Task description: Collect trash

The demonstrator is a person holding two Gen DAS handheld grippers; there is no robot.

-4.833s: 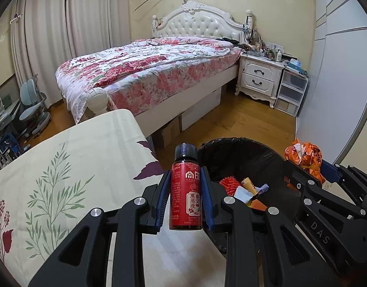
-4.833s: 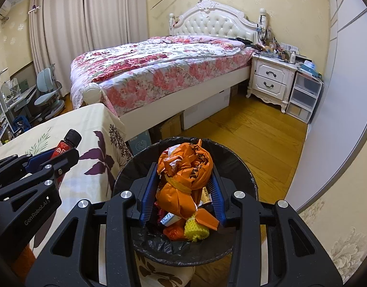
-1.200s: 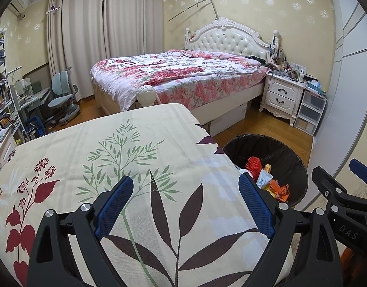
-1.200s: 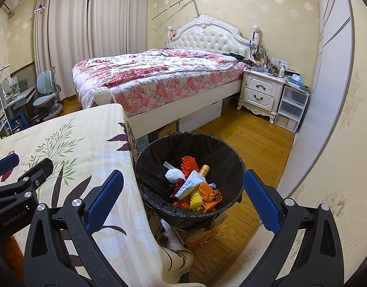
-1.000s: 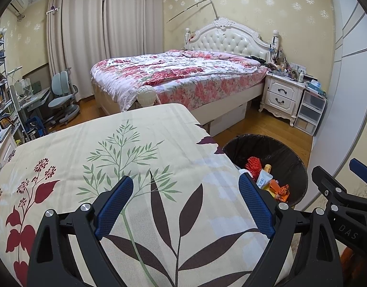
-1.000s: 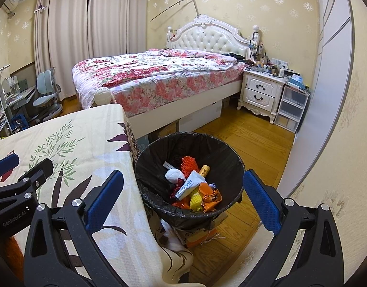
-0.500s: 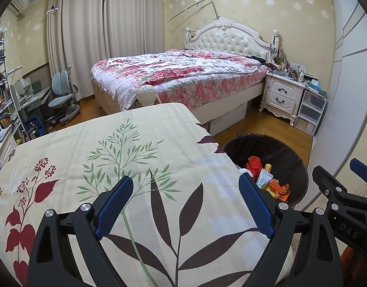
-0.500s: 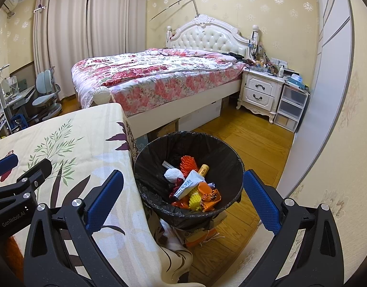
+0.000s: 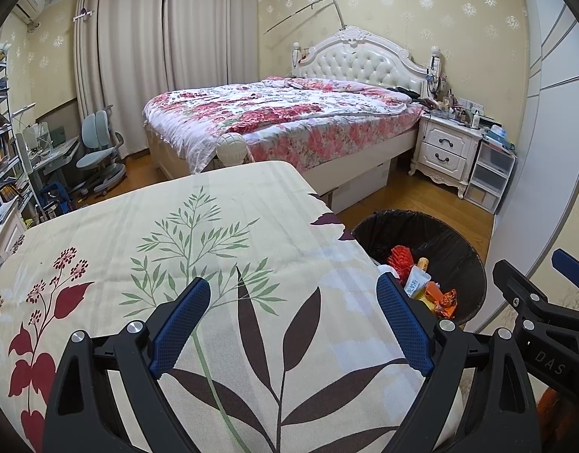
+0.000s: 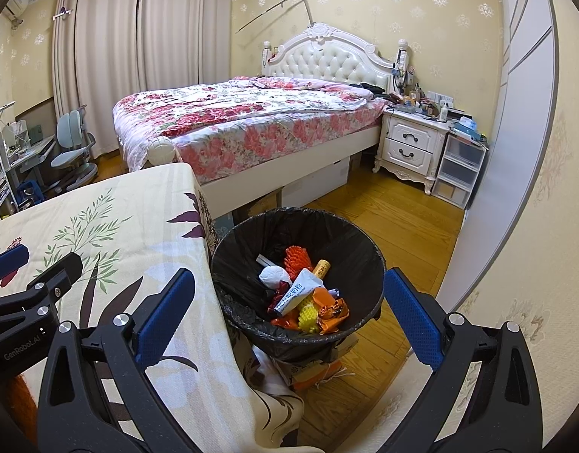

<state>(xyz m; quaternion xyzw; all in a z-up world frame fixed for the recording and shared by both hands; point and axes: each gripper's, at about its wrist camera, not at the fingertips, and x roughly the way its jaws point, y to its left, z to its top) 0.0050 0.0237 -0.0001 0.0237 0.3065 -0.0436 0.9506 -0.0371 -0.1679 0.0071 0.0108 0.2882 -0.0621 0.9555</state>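
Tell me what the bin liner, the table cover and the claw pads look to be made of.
Bin liner: thin black plastic film, glossy; it crinkles and folds over the rim.
Table cover: woven fabric, matte, with a printed leaf pattern; faint fold creases and a visible weave up close.
Pads of the right claw: probably blue rubber or soft plastic, with a fine dotted grip texture, fixed on matte black, likely plastic, arms.

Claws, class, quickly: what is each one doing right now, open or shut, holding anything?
Left claw: open, holding nothing, above the tablecloth.
Right claw: open, holding nothing, with the trash bin in front of it.
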